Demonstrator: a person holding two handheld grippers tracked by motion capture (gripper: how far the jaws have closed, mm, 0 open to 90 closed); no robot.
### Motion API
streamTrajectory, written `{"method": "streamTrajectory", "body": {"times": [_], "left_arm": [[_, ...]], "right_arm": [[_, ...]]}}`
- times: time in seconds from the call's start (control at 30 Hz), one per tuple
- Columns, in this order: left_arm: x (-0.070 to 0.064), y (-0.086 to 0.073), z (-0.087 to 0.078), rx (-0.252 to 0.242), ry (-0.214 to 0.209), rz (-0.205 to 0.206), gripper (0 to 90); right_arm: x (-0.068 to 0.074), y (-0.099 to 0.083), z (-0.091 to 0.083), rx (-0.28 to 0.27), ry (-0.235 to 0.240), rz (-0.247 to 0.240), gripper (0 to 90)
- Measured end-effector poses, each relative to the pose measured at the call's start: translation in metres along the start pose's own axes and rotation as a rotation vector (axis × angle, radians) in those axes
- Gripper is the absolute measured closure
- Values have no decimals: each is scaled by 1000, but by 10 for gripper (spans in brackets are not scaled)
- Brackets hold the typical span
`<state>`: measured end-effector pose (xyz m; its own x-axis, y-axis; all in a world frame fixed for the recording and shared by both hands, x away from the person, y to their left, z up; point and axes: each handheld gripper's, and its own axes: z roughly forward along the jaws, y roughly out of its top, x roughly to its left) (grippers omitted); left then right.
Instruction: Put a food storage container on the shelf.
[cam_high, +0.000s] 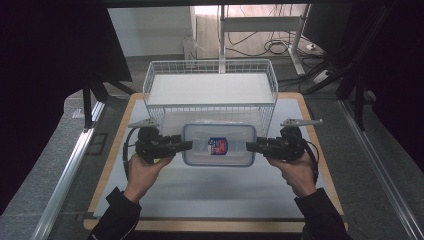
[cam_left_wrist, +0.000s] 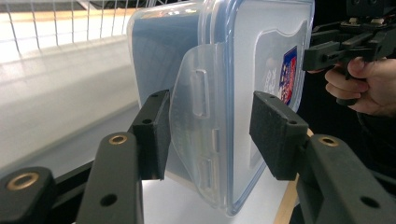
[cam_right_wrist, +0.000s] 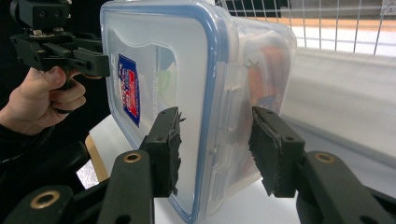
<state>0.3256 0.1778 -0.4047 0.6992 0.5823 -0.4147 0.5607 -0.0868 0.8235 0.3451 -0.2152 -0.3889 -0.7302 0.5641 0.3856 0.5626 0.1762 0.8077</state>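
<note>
High view: lidded plastic container (cam_high: 219, 145) before wire basket (cam_high: 210, 87) — contents unclear.

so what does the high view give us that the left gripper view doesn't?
High view alone: the whole wire basket behind the container, the table's wooden rim, both forearms, and each set of tongs at opposite short ends of the box.

Left gripper view alone: the side latch flap close up, sitting in the gap between the left tongs, whose pads stand apart from it.

Both: the clear blue-rimmed container with its label, the right tongs and the hand holding them.
</note>
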Motion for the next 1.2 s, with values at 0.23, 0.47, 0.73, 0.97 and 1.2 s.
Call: {"method": "streamTrajectory", "body": {"times": [0.23, 0.47, 0.73, 0.97, 1.2], "left_arm": [[7, 26, -6, -17, 1, -1, 493], [15, 47, -8, -37, -10, -10, 494], [22, 80, -14, -54, -5, -1, 494], [27, 104, -16, -48, -3, 3, 495], [36, 124, -13, -39, 2, 2, 495]], "right_arm": [[-1, 28, 3, -18, -1, -12, 541], [-1, 52, 3, -29, -10, -11, 541], [-3, 88, 5, -52, -15, -22, 538], [-7, 113, 6, -62, -16, -25, 536], [-17, 129, 11, -75, -19, -4, 533]]}}
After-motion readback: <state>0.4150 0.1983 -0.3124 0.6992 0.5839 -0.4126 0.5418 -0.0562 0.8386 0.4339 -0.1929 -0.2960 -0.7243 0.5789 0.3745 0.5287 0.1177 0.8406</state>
